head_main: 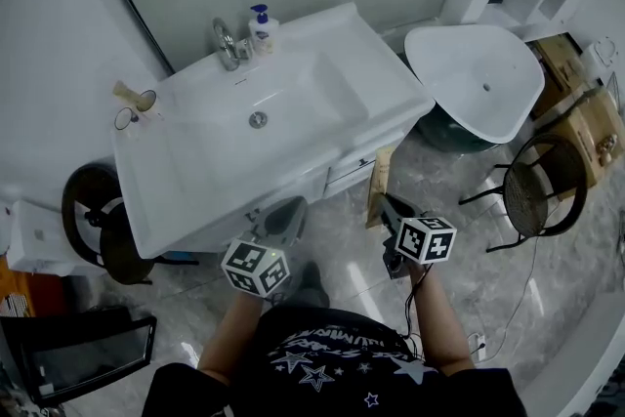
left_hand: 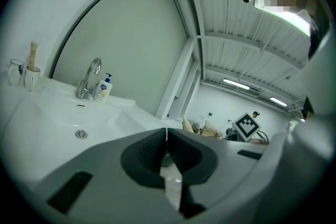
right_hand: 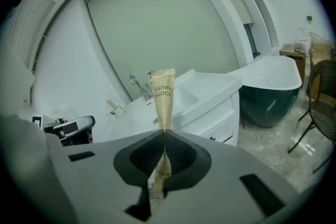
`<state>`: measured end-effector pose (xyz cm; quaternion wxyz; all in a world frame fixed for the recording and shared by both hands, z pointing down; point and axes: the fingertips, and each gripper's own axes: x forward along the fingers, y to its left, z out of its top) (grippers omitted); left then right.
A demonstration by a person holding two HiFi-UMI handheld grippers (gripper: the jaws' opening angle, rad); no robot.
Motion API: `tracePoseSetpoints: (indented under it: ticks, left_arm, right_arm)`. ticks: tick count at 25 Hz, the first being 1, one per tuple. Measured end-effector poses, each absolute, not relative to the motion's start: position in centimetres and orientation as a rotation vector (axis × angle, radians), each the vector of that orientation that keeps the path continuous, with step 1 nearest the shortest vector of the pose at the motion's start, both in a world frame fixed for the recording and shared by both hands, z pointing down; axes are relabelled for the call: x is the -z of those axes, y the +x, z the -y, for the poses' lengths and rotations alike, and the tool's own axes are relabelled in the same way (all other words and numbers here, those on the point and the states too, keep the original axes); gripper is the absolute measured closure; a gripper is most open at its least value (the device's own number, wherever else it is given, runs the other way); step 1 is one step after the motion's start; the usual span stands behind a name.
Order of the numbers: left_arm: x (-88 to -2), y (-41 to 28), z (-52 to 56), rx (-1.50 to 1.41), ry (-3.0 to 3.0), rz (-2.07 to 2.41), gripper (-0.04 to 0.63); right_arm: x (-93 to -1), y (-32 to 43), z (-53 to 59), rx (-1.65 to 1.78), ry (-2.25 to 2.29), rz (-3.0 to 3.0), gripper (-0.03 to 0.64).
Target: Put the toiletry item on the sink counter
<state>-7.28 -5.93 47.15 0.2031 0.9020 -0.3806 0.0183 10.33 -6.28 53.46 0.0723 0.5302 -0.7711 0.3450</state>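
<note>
A tan paper toothbrush packet (right_hand: 163, 99) stands upright between the pads of my right gripper (right_hand: 164, 136), which is shut on it. In the head view the packet (head_main: 378, 195) hangs in front of the cabinet's right corner, just ahead of my right gripper (head_main: 393, 212). The white sink counter (head_main: 391, 83) lies ahead and to the left; in the left gripper view the sink counter (left_hand: 52, 118) fills the lower left. My left gripper (left_hand: 167, 136) is shut with nothing in it, and in the head view the left gripper (head_main: 283, 220) sits below the counter's front edge.
A faucet (head_main: 227, 44) and a soap bottle (head_main: 262, 29) stand at the counter's back, two cups (head_main: 137, 103) at its left corner. A white bathtub (head_main: 479, 78) is to the right, with a wire chair (head_main: 537, 190) and cardboard boxes (head_main: 586, 122) beyond.
</note>
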Motion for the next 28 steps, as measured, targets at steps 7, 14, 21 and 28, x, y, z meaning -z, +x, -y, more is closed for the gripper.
tracePoseSetpoints:
  ticks: [7, 14, 21, 28]
  left_arm:
    - [-48.2, -9.7, 11.2, -0.073, 2.484, 1.051, 0.574]
    - [-48.6, -10.7, 14.6, -0.079, 2.493, 1.002, 0.574]
    - [-49.4, -11.5, 15.8, -0.065, 2.465, 1.013, 0.574]
    - [-48.7, -12.6, 17.5, -0.035, 2.444, 1.136, 0.574]
  right_arm:
    - [-53.8, 8.9, 11.7, -1.044, 1.609, 2.270, 0.597]
    - [-53.7, 7.8, 14.9, -1.056, 1.618, 2.243, 0.597]
    - [-54.2, 8.1, 16.9, -1.032, 1.593, 2.219, 0.597]
    - [-53.0, 9.2, 21.8, -0.982, 1.567, 2.289, 0.597]
